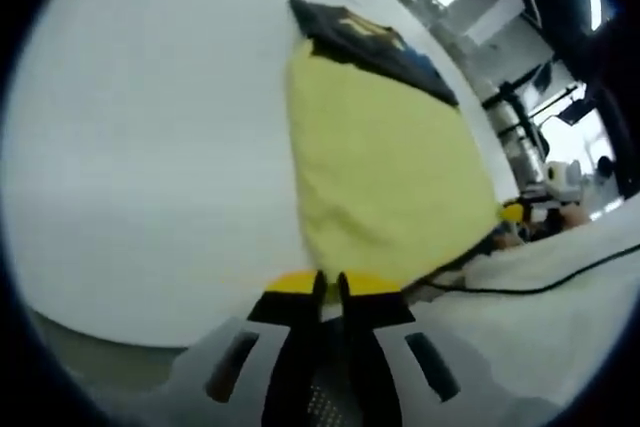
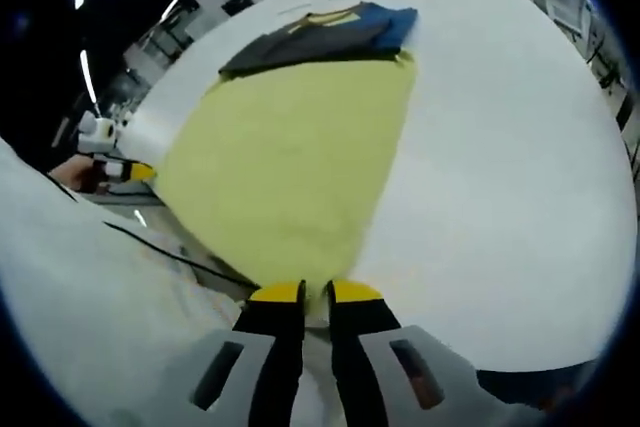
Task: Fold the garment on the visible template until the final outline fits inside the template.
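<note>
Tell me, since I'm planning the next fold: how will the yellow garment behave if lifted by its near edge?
The yellow garment will probably be floppy: it lies flat and thin on the white table, so it would likely drape and sag. It is probably light, and may drag the dark folded cloth resting at its far end.

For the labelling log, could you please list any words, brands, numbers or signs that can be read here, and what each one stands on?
No text can be read in either view.
Dark garment: a yellowish print shows on it, too blurred to tell whether it is lettering.
Yellow garment: plain, no marking visible.
White table: no marking visible.
Left tongs and right tongs: no label visible.
</note>
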